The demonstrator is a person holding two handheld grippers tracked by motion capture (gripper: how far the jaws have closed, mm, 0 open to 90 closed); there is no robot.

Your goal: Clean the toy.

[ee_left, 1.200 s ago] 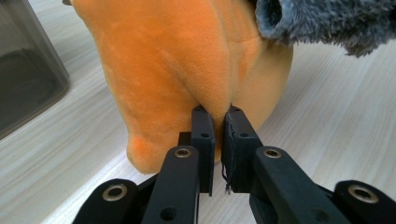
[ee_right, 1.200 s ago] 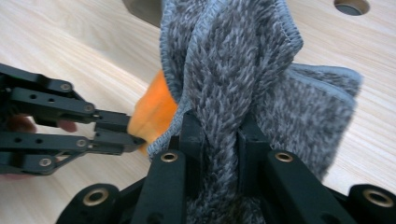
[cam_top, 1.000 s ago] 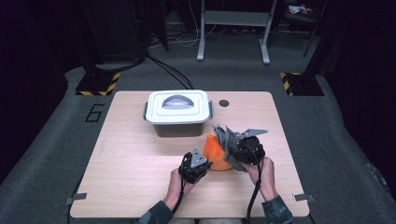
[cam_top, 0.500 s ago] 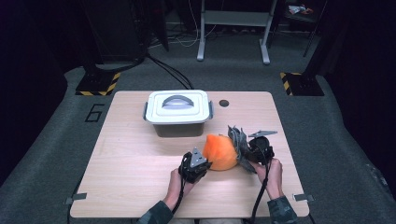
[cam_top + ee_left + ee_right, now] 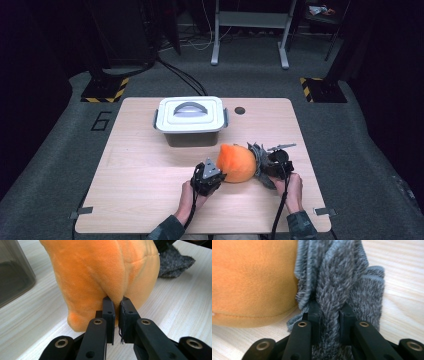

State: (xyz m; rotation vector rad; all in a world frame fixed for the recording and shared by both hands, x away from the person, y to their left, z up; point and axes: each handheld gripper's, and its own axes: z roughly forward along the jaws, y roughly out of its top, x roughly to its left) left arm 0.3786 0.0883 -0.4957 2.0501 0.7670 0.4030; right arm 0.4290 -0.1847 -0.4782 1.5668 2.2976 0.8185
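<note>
the orange plush toy [image 5: 236, 162] lies at lower centre of the high view, right gripper [image 5: 264, 165] clenched on its grey furry part [image 5: 332, 290], left gripper [image 5: 214, 181] pinching an orange fold, likely to carry it toward the lidded box [image 5: 190, 120] above.

Lidded storage box [image 5: 190, 121] just behind the orange plush toy [image 5: 236, 162], blocking the way forward-left, small round hole [image 5: 239, 110] right of the box, bare wooden table [image 5: 140, 185] left of the toy, open strip right of the box
</note>
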